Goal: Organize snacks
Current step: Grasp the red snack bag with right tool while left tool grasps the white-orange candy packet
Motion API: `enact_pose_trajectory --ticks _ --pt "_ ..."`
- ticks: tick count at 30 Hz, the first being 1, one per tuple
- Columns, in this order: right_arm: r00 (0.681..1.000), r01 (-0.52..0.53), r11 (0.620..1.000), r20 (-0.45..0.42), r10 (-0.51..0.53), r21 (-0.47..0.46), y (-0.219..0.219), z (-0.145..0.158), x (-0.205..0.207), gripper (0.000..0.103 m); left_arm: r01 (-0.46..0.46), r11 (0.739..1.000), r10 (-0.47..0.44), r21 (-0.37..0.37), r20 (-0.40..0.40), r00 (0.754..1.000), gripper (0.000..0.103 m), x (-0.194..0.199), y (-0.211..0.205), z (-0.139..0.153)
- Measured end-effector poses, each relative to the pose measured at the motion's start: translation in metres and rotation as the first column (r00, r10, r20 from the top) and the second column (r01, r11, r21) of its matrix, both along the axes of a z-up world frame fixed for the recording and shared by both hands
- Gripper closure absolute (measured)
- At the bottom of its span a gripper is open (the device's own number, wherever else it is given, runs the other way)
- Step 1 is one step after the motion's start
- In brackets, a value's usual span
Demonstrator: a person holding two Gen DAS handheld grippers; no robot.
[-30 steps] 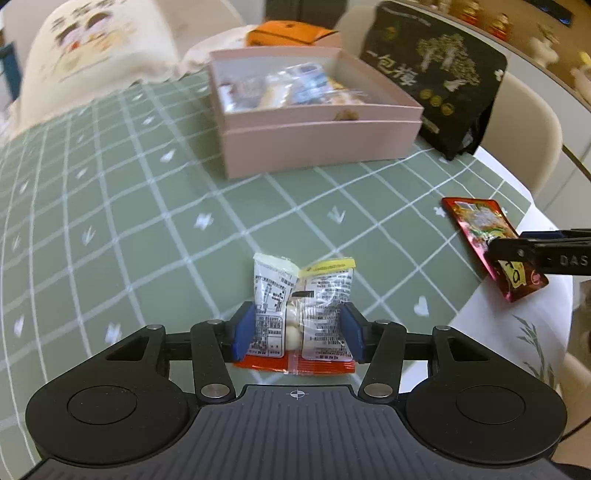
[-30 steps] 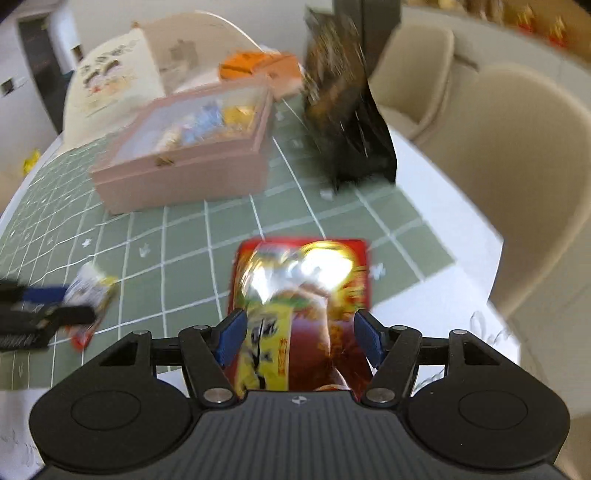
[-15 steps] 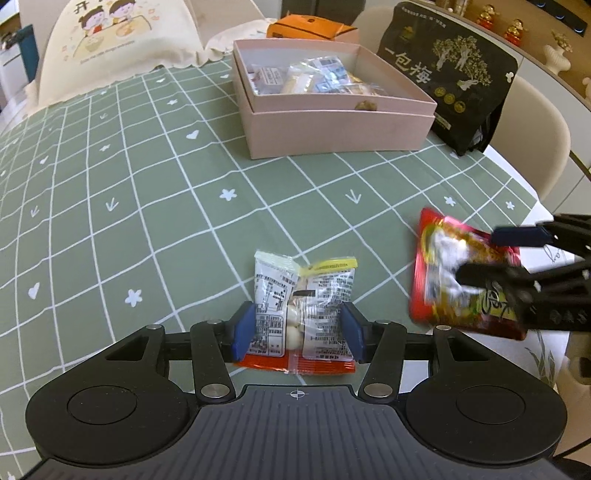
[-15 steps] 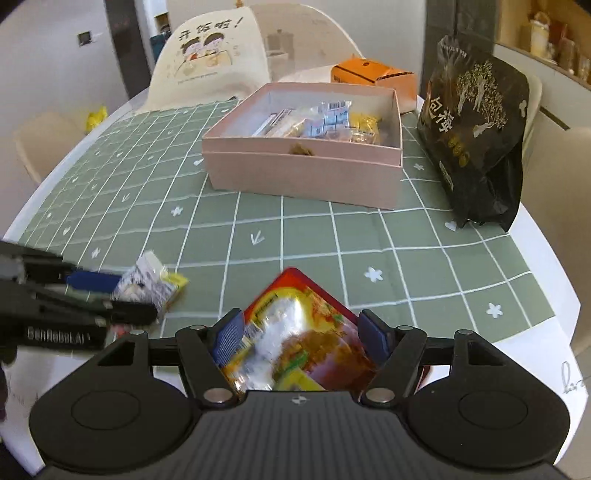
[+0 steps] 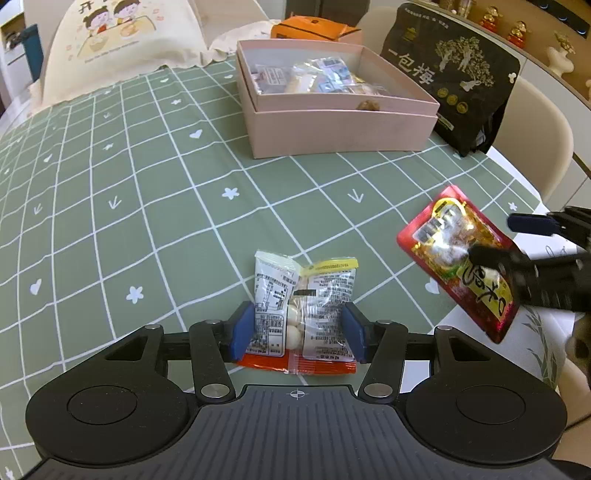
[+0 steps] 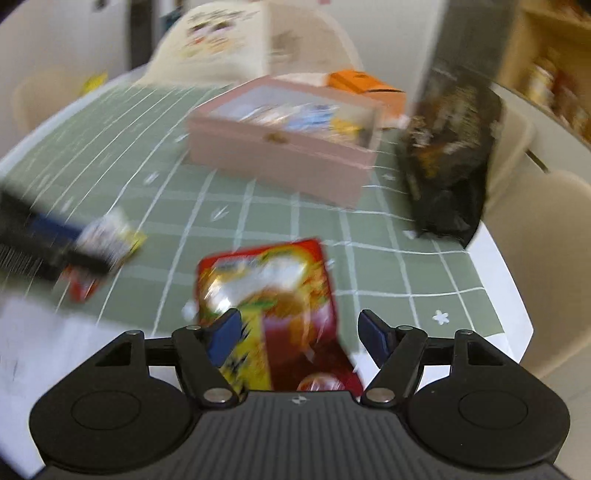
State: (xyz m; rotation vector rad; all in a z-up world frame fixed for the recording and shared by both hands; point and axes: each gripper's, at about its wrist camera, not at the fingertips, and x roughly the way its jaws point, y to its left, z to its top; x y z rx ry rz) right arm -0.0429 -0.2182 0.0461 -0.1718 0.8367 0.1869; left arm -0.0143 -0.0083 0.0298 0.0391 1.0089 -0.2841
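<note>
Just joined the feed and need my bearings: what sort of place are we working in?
Most likely a home dining area. A table under a green checked tablecloth has cream dining chairs around it, a cartoon-print cushion rests on one seat, and a shelf of small figurines lines the wall.

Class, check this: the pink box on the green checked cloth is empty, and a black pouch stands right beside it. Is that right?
Not quite. The pink box is not empty: the left wrist view shows several wrapped snacks inside. The black pouch does stand beside it on the green checked cloth.

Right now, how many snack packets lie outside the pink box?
2 small ones: a white-and-yellow plastic packet between the left jaws, a red foil packet by the right jaws. A large black bag stands beyond.
</note>
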Motion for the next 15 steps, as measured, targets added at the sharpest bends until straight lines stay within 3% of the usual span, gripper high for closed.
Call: enact_pose_trajectory --ticks 3,5,6,11,15 --pt "0.995 0.086 0.988 -0.069 -0.078 0.126 -0.015 -0.005 0.020 0.033 0.002 1.000 -0.002 -0.002 0.001 1.000 0.045 0.000 0.001 0.000" --pt "0.987 0.109 0.967 -0.138 -0.079 0.230 -0.020 -0.010 0.028 0.028 0.002 1.000 -0.002 -0.005 0.002 1.000 0.045 0.000 0.001 0.000" --pt "0.988 0.107 0.966 -0.131 -0.078 0.237 -0.018 -0.009 0.026 0.027 0.002 1.000 -0.002 -0.005 0.003 1.000 0.045 0.000 0.001 0.000" --pt "0.997 0.009 0.996 -0.081 -0.003 0.085 0.012 -0.021 0.015 0.009 0.000 1.000 0.000 -0.003 0.007 1.000 0.043 0.000 0.001 -0.001" --pt "0.998 0.028 0.995 -0.058 -0.023 0.092 0.013 -0.025 0.012 0.004 0.002 1.000 -0.002 -0.002 0.007 1.000 0.043 0.000 0.001 -0.001"
